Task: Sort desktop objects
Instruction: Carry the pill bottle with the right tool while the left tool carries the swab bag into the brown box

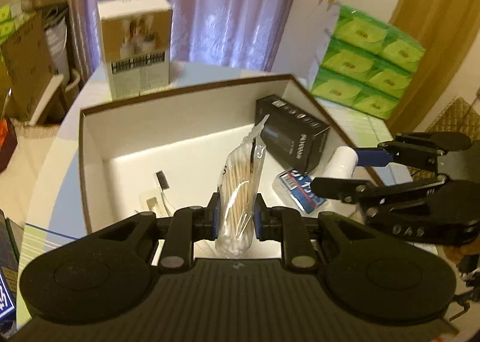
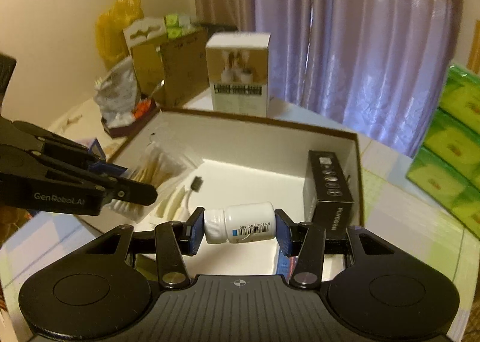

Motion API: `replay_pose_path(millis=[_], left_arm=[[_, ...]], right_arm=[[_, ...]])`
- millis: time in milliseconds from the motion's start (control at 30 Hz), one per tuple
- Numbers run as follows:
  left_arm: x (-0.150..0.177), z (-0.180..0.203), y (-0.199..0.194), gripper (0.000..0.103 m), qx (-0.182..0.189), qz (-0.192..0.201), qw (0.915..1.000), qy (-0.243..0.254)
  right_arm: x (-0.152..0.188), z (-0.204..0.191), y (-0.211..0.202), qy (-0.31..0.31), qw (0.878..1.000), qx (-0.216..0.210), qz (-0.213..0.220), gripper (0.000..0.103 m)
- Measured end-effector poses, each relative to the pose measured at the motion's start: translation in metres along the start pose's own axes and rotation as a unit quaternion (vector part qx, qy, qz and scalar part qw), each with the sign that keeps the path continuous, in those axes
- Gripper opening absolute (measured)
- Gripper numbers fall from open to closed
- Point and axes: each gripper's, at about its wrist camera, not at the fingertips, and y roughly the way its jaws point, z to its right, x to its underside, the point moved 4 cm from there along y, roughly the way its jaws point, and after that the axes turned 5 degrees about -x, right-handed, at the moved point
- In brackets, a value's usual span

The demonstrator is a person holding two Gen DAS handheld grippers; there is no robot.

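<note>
**Both grippers loaded, over the open box**

Left gripper (image 1: 235, 216): fingers clenched on a clear plastic bag of wooden cotton swabs (image 1: 240, 192), bag upright, cotton tips at the bottom, top seal pointing to 12 o'clock. It hangs above the near part of the shallow white cardboard box with brown rim (image 1: 186, 93).

Right gripper (image 2: 239, 226): fingers grasping a small white plastic bottle with ribbed cap (image 2: 240, 222), held sideways, cap toward 9 o'clock, barcode label facing the camera. It sits over the box's near edge.

Inside the box: a black rectangular carton (image 1: 292, 135) lies against the wall at 2 o'clock; a white toothbrush with dark head (image 1: 162, 183) lies on the floor at 8 o'clock; a blue-and-white packet (image 1: 297, 189) lies at 3 o'clock, just beside the carton.

Beyond the box at 11 o'clock, a tan-and-white printed carton (image 1: 136, 45) stands upright on the surface. Green tissue packs (image 1: 369, 60) are stacked at 2 o'clock, outside the box.
</note>
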Motion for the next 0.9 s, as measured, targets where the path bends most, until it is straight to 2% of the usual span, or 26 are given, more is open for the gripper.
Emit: replay_pose_path(millis=[267, 433, 600, 900], left_arm=[[0.000, -0.009, 0.062, 0.017, 0.007, -0.083, 0.9953, -0.050], [0.008, -0.009, 0.086, 0.017, 0.007, -0.117, 0.9917, -0.053], [0.011, -0.010, 0.100, 0.018, 0.001, -0.134, 0.9899, -0.047], [0.006, -0.008, 0.100, 0.027, -0.021, -0.120, 0.9926, -0.006]], right_arm=[[0.011, 0.023, 0.055, 0.001, 0.997, 0.013, -0.071, 0.046], [0.016, 0.029, 0.071, -0.001, 0.995, 0.004, -0.100, 0.046], [0.018, 0.030, 0.080, -0.004, 0.993, -0.001, -0.116, 0.046], [0.021, 0.028, 0.086, -0.007, 0.991, -0.013, -0.130, 0.046]])
